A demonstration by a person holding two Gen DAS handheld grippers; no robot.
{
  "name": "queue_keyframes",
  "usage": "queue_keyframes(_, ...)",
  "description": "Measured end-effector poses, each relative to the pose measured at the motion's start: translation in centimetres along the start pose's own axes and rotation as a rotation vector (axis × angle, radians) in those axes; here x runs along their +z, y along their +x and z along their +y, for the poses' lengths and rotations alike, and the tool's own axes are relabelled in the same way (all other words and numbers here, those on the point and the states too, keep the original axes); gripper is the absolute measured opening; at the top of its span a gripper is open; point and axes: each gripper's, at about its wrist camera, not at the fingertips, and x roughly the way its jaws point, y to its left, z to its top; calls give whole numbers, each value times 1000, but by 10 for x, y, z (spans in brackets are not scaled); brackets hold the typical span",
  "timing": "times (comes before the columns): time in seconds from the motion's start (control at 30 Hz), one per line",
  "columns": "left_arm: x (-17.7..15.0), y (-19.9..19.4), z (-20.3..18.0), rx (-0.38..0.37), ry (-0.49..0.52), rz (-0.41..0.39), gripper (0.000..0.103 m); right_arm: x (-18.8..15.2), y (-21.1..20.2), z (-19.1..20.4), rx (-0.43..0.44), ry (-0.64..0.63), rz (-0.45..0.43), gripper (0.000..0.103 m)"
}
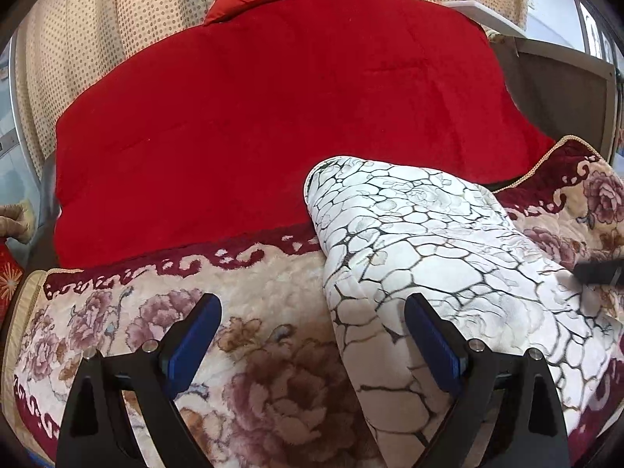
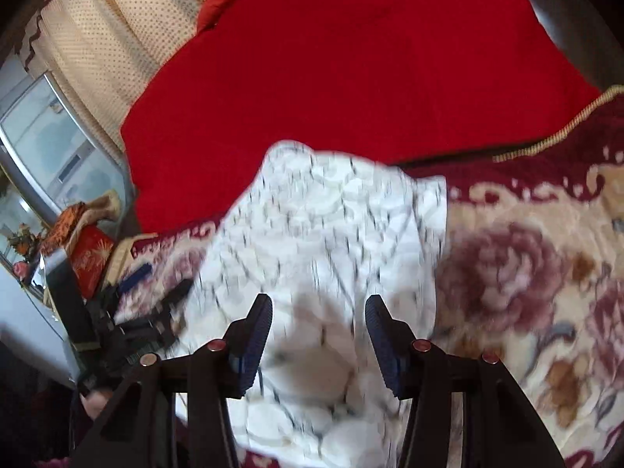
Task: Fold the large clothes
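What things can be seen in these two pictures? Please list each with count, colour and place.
white garment: one, white with dark crackle lines, bunched on the floral blanket, right of centre
floral blanket: one, cream with maroon border, near part of the bed
red cover: one, red, far part of the bed
curtain: one, beige, dotted, behind the bed
red box: one, red with gold, left of the bed
left gripper: open, above blanket and garment edge
right gripper: open, over the garment

Left hand-held gripper (image 1: pixel 312 335) spread wide; right hand-held gripper (image 2: pixel 319 327) likewise.
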Motion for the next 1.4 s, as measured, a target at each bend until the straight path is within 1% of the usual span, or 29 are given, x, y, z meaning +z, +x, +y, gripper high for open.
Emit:
queue_keyframes(0.07,-1,-6,-3,-3,0,5,95,-12,20,-6,-13,10,75,54)
queue_keyframes(0.1,-1,-9,-5,-4,2,6,95,-15,26,-8,-13,19,85,54)
queue_keyframes(0.23,1,-24,-10,-3,-2,-2,95,-14,17,-12,24,22,63,55)
queue_keyframes(0.33,5,-32,-14,-4,-15,-8,95,-16,18,-14,33,23,85,55)
queue_keyframes(0.47,8,-43,-20,21,15,-39,95,-14,28,-15,35,24,96,56)
queue_keyframes(0.57,11,-49,-18,13,-22,-49,95,-15,29,-14,31,16,95,57)
queue_keyframes(0.63,15,-54,-17,-7,-56,-57,95,-16,29,-13,27,7,92,58)
queue_keyframes(0.9,30,-83,-29,-2,-50,-117,95,-12,35,-13,31,-6,89,59)
queue_keyframes(1.0,37,-99,-34,6,-47,-146,95,-11,37,-14,40,-4,87,59)
queue_keyframes(1.1,47,-119,-38,-4,-57,-186,95,-12,36,-15,44,-1,82,59)
queue_keyframes(1.17,55,-137,-36,-36,-91,-218,95,-15,34,-15,46,1,79,59)
queue_keyframes(1.2,60,-146,-33,-69,-116,-231,95,-14,34,-16,48,4,77,59)
queue_keyframes(1.27,74,-164,-18,-186,-206,-239,95,-15,33,-17,50,10,73,59)
queue_keyframes(1.33,91,-181,8,-324,-335,-245,95,-15,33,-18,52,19,69,59)
queue_keyframes(1.4,101,-193,34,-424,-453,-276,95,-16,32,-17,47,21,64,59)
